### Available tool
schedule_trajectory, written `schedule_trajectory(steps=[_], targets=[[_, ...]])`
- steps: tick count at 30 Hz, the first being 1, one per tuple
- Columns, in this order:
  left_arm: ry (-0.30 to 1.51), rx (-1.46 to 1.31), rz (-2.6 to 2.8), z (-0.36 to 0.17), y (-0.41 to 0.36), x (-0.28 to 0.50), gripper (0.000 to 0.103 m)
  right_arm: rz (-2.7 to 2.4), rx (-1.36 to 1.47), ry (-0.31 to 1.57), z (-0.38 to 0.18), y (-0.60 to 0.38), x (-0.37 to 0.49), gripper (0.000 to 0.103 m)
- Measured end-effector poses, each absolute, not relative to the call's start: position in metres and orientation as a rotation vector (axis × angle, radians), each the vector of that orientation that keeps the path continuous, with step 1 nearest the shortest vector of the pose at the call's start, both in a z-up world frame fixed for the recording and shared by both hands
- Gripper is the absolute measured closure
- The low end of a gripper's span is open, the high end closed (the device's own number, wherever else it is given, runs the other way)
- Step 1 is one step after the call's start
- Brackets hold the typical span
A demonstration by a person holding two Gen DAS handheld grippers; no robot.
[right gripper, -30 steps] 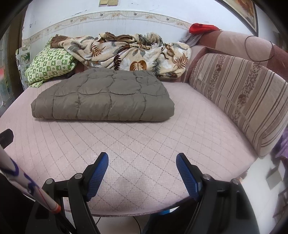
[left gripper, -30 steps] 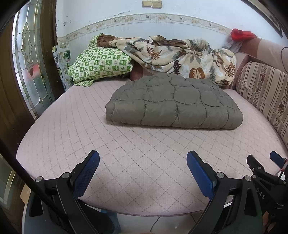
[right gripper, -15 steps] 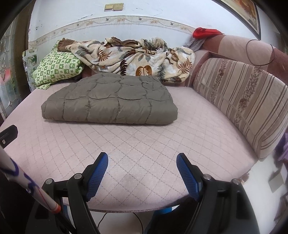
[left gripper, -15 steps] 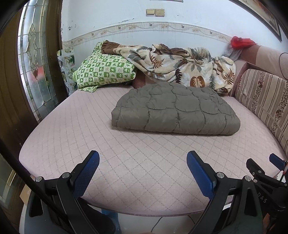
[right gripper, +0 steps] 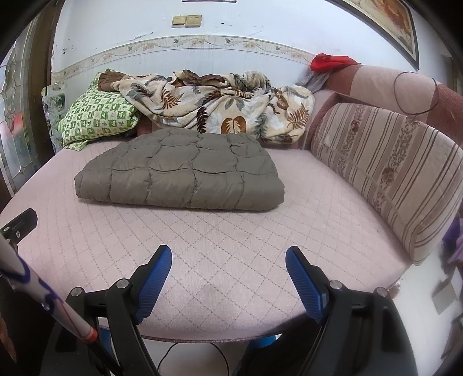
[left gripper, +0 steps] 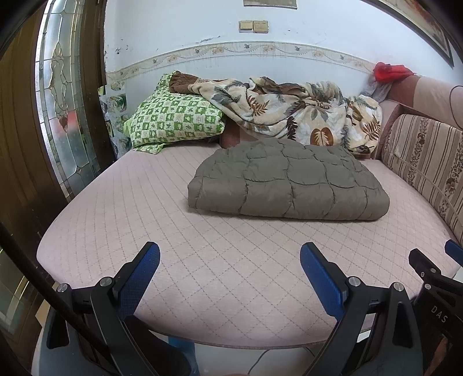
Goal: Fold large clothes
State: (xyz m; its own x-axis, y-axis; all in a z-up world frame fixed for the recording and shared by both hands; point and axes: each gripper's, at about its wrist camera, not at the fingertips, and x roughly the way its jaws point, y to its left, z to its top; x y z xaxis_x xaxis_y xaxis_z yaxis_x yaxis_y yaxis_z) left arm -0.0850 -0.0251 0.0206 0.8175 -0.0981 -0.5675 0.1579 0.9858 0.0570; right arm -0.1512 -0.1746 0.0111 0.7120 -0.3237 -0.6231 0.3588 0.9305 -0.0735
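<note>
Grey quilted garments, folded: one (left gripper: 286,180)
Green checked pillows: one (left gripper: 173,118)
Leaf-print blankets, crumpled: one (left gripper: 292,112)
Striped back cushions: one (right gripper: 387,170)
Red cloths on the sofa back: one (right gripper: 330,61)
Wall switch plates: two, side by side (left gripper: 253,26)
Grippers: two, left gripper (left gripper: 230,260) and right gripper (right gripper: 228,263), each with two blue-padded fingers spread apart
</note>
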Motion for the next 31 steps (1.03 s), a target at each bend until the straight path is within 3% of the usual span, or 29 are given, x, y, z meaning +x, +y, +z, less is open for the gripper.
schedule_trajectory(steps=[31], targets=[[0.772, 0.083, -0.135, -0.017, -0.024, -0.045, 0.006, -0.344, 0.067, 0.764, -0.016, -0.182, -0.122, 0.017]])
